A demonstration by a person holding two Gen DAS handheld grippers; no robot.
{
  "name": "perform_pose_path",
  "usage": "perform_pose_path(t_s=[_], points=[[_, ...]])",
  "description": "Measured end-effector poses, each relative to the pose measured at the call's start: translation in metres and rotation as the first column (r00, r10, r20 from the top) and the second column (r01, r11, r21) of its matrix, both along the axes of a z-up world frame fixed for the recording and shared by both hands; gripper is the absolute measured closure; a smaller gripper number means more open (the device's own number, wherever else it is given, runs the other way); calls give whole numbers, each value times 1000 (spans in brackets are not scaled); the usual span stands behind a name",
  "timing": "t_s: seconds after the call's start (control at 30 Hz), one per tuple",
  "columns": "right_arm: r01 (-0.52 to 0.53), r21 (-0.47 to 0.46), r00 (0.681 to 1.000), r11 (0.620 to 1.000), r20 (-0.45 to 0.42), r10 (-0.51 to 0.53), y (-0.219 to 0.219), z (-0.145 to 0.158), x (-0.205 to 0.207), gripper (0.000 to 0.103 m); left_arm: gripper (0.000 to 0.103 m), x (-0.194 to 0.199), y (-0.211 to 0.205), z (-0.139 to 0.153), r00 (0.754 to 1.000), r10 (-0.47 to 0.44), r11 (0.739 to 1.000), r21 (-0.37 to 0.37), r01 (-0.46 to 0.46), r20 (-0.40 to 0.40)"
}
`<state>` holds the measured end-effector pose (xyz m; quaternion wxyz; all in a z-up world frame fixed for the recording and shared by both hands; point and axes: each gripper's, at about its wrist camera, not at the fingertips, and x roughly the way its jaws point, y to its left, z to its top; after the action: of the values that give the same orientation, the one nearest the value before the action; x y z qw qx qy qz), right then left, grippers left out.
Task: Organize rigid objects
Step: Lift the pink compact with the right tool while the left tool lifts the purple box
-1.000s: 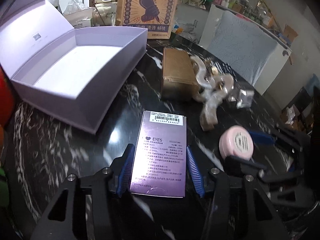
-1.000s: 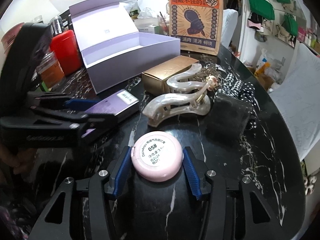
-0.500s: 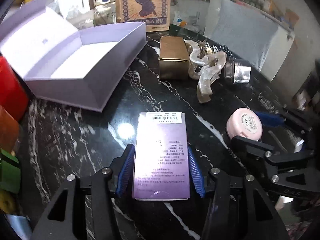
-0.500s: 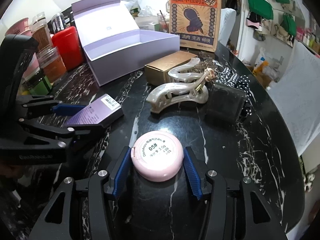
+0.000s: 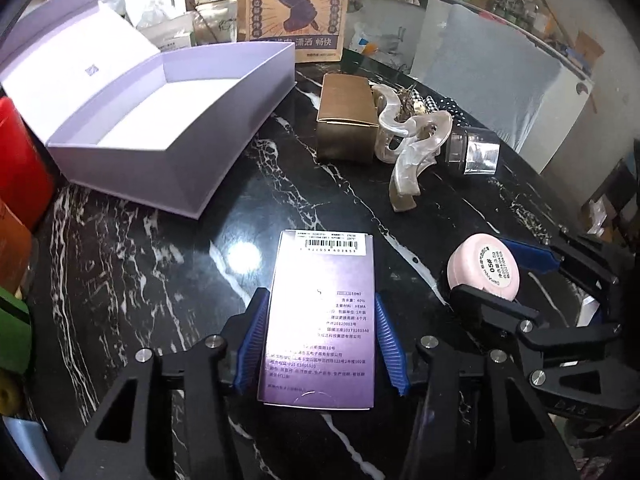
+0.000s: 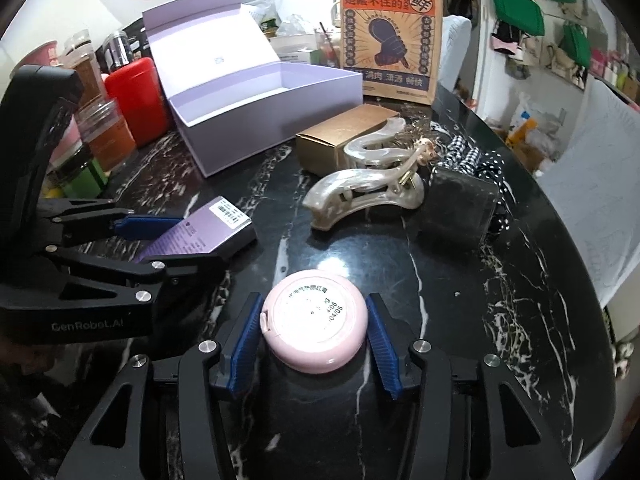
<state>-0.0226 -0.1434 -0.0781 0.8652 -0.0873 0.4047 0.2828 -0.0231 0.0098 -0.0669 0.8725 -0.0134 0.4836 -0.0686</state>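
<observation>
A flat purple box with a barcode label sits between the blue pads of my left gripper, whose jaws are closing onto its long sides. In the right wrist view the same purple box is tilted up off the black marble table in the left gripper. My right gripper is closing on a round pink compact, with its pads against the rim. From the left wrist view the pink compact shows in the right gripper at the right.
An open lilac gift box stands at the back left with its lid up. Behind the grippers lie a gold carton, a pearly hair claw and a small clear-and-dark cube. A paper bag and a red canister line the far edge.
The left gripper with the purple box has drawn back from the lilac box and, in the right wrist view, shifted left. The pink compact stays between the right pads.
</observation>
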Motion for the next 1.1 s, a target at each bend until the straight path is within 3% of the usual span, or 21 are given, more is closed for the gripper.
perform_pose_path(t_s=[0.73,1.1], points=[[-170,45,984,984,65,167,32,42,-6,52,52,-22,28,56,985,139,990,-8,-139,100],[-219,51,973,974,87,214,45,59,8,52,52,-4,36,76,982,123,992,-7,-123,144]])
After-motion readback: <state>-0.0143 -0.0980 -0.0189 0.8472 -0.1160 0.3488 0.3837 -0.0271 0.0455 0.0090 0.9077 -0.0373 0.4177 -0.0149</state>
